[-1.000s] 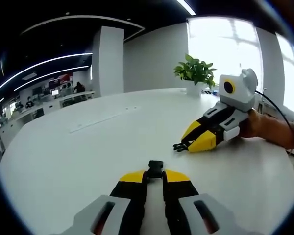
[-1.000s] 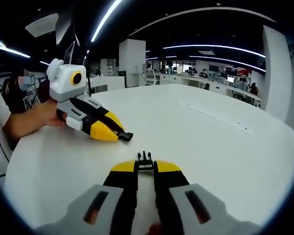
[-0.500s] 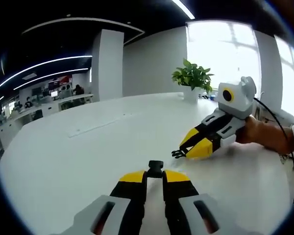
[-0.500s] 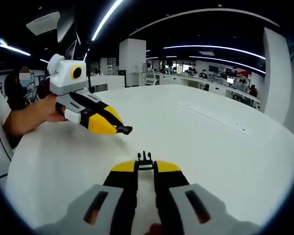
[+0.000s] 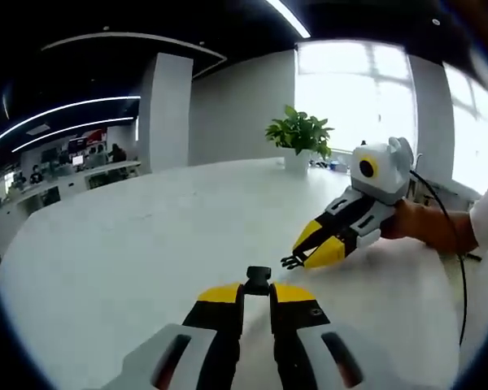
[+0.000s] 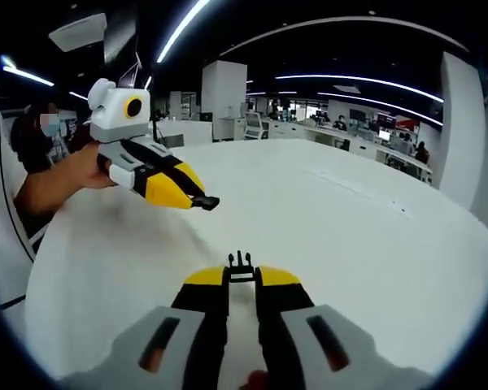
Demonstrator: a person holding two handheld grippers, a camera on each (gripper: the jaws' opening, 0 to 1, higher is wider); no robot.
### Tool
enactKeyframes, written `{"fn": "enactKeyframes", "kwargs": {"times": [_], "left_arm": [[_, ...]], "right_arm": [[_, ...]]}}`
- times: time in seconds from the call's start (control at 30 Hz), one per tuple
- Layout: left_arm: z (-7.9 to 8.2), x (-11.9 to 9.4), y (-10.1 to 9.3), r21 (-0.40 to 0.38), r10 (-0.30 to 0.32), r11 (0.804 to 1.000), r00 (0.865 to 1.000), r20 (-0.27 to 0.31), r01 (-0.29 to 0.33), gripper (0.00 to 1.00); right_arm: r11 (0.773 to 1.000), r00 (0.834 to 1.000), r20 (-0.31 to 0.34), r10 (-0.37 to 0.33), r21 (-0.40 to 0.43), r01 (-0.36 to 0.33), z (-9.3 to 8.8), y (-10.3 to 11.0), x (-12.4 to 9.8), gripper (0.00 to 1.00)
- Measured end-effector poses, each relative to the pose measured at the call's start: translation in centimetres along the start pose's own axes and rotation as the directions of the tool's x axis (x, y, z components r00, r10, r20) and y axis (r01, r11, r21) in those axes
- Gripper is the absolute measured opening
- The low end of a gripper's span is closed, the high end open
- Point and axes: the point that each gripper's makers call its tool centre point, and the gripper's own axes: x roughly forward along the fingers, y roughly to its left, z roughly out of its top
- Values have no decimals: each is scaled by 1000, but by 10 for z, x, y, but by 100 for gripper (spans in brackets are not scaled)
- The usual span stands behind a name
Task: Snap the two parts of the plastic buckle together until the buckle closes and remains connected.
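Observation:
In the left gripper view my left gripper (image 5: 257, 289) is shut on the black socket half of the buckle (image 5: 258, 278), which sticks out past its yellow tips. The right gripper (image 5: 302, 257) reaches in from the right, held by a hand, with the pronged half (image 5: 289, 262) at its tip. In the right gripper view my right gripper (image 6: 241, 278) is shut on the pronged half (image 6: 241, 265). The left gripper (image 6: 197, 200) enters from the left, raised off the white table (image 6: 350, 236), with the socket half (image 6: 209, 203) at its tip. The two halves are apart.
A potted plant (image 5: 298, 138) stands at the table's far edge under a bright window. A cable (image 5: 449, 244) trails from the right gripper over the table. A hand and sleeve (image 6: 53, 179) hold the left gripper. Office desks and a white pillar (image 6: 220, 104) lie beyond.
Both grippers have lifted off the table with their buckle halves. The halves have come a little closer to each other.

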Motion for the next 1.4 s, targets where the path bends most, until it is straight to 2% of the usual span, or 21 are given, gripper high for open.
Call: {"fn": "enactKeyframes", "kwargs": {"times": [0.3, 0.57, 0.77, 0.87, 1.0, 1.13, 1.27, 1.4], "left_arm": [[-18, -20, -26, 29, -50, 998, 999, -11, 51, 12], [-28, -41, -32, 52, -66, 996, 998, -7, 67, 12], [-42, -49, -42, 90, -122, 988, 992, -16, 123, 12], [-49, -52, -49, 82, -174, 981, 985, -8, 174, 12], [-58, -57, -66, 96, -258, 961, 966, -17, 259, 12], [-61, -62, -82, 122, -323, 938, 946, -25, 324, 12], [-64, -65, -91, 129, -356, 925, 934, -30, 356, 12], [-69, -66, -94, 117, -369, 921, 929, -40, 371, 12]], "right_arm": [[999, 999, 26, 45, 29, -46, -5, 29, -22, 13], [996, 995, 33, 89, 1, -89, -15, 50, -38, 13], [986, 985, 47, 167, -21, -166, -26, 65, -46, 13], [975, 975, 44, 219, -52, -217, -28, 79, -50, 13], [956, 958, 37, 286, -79, -282, -27, 96, -55, 13], [944, 945, 34, 324, -85, -320, -29, 104, -57, 13], [931, 933, 33, 358, -85, -355, -30, 110, -61, 13], [916, 919, 25, 393, -95, -389, -32, 118, -64, 13]]}}
